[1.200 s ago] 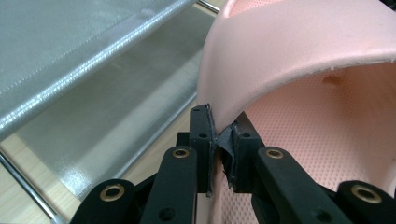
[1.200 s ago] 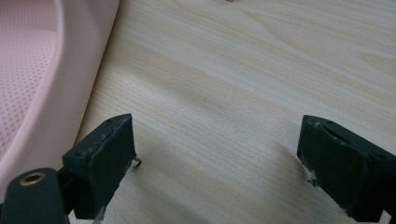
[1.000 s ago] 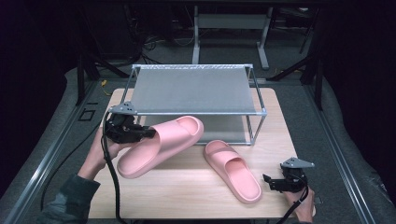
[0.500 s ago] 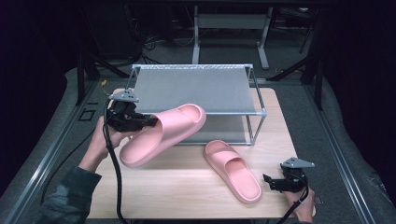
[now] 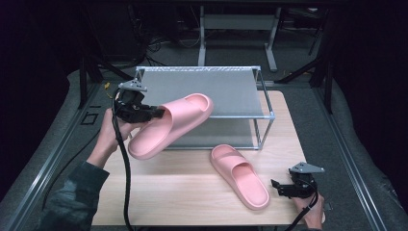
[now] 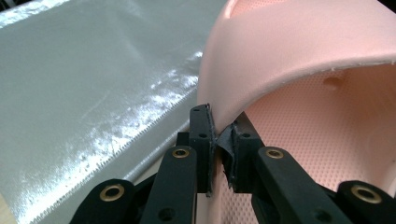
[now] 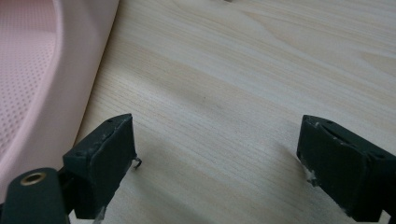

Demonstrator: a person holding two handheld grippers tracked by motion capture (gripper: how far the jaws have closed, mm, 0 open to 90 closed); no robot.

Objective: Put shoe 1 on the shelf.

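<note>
A pink slide sandal (image 5: 171,125) hangs in the air in front of the metal shoe rack (image 5: 226,91), toe end toward the top shelf. My left gripper (image 5: 156,113) is shut on its side rim, and in the left gripper view the jaws pinch the pink edge (image 6: 219,135) with the strap (image 6: 303,42) arching above. The second pink sandal (image 5: 240,175) lies flat on the wooden table (image 5: 183,192). My right gripper (image 5: 275,185) rests open near the table's front right, just right of that sandal's heel (image 7: 32,79); nothing is between its jaws.
The rack has a silvery top shelf (image 6: 84,79) and a lower shelf (image 5: 226,132) beneath it. Dark floor, cables and a metal stand (image 5: 235,24) lie beyond the table. Bare wood (image 7: 243,93) stretches in front of the right gripper.
My left gripper has lifted the held sandal up and to the right, closer to the rack's top shelf. The right gripper and the other sandal have stayed put.
</note>
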